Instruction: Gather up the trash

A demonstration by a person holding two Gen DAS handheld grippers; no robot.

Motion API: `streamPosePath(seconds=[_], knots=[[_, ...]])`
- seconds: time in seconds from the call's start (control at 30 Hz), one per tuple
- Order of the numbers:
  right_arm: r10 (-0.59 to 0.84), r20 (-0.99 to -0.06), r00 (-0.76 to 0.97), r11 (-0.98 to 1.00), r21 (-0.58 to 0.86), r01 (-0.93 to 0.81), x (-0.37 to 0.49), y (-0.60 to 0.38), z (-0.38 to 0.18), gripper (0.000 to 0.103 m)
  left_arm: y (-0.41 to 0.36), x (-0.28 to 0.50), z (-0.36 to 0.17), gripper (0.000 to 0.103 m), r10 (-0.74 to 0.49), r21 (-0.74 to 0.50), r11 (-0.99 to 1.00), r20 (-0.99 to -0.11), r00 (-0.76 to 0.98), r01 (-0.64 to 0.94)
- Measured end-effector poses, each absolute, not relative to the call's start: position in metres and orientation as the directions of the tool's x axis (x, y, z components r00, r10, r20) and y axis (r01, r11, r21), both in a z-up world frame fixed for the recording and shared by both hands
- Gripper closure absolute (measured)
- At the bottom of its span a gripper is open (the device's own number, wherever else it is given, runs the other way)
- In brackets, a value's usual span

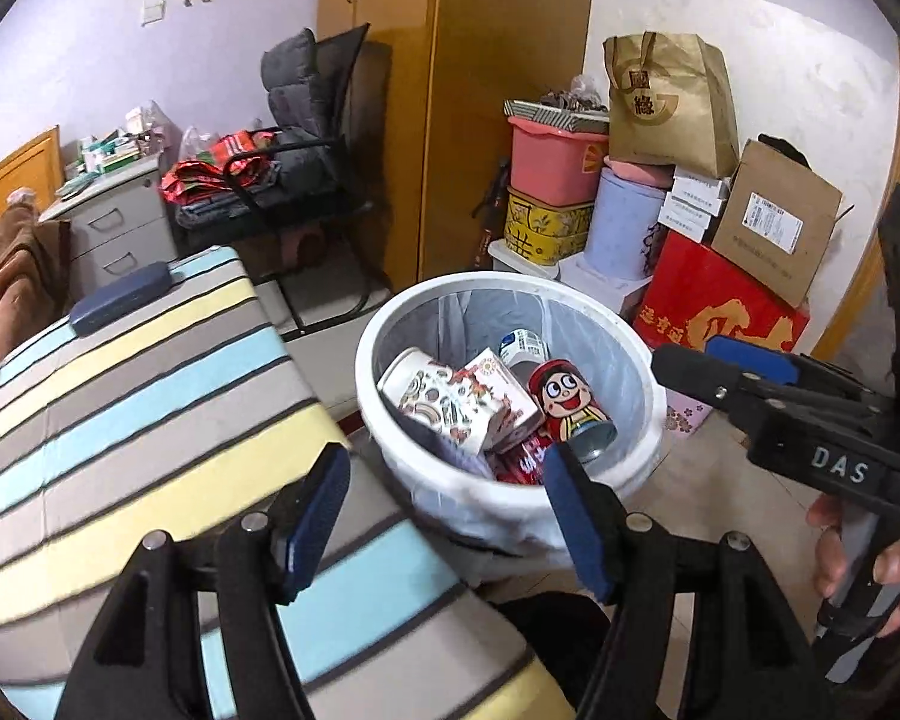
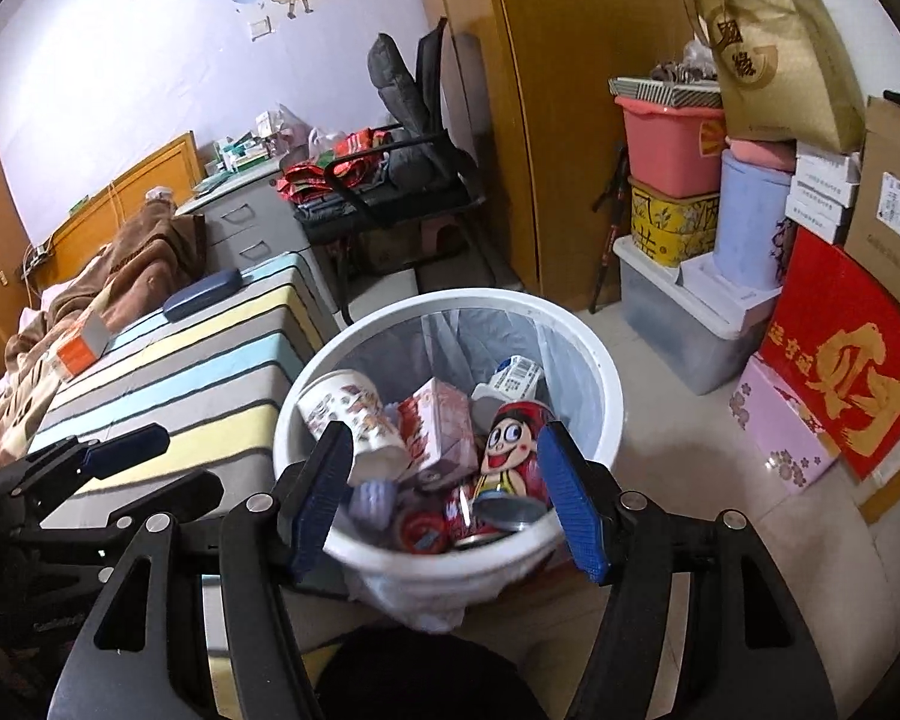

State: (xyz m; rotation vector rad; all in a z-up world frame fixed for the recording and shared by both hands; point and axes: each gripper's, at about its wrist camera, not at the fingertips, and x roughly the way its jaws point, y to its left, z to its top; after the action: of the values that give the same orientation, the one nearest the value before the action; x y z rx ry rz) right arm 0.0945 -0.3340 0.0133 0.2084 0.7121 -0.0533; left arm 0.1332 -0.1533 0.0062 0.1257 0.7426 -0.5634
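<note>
Left wrist view: the left gripper (image 1: 450,516) has its jaws apart with nothing between them, above the striped bed (image 1: 150,396). The white bin (image 1: 648,414), at one o'clock from it, holds a paper cup (image 1: 432,396), a carton (image 1: 504,390) and a cartoon can (image 1: 570,405).

Right wrist view: the right gripper (image 2: 447,498) gapes empty over the bin's near rim; the other gripper sits at nine o'clock.

Two handheld grippers of black plastic: the left gripper (image 1: 450,516) and right gripper (image 2: 447,495) each carry ribbed blue pads (image 1: 573,516) on angular fingers, silver pivot screws (image 1: 254,521) and triangular cut-outs; white letters "DAS" (image 1: 840,473) mark the right one's body.
</note>
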Motion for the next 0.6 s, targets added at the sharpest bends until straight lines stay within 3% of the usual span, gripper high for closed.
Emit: streamPosePath(seconds=[0.6], knots=[[-0.059,-0.573,0.818,0.977,0.133,0.164,0.026,-0.292,0.007,0.037,-0.105,0.062,0.003,0.031,-0.349,-0.079,0.922,-0.595,0.724,0.379]])
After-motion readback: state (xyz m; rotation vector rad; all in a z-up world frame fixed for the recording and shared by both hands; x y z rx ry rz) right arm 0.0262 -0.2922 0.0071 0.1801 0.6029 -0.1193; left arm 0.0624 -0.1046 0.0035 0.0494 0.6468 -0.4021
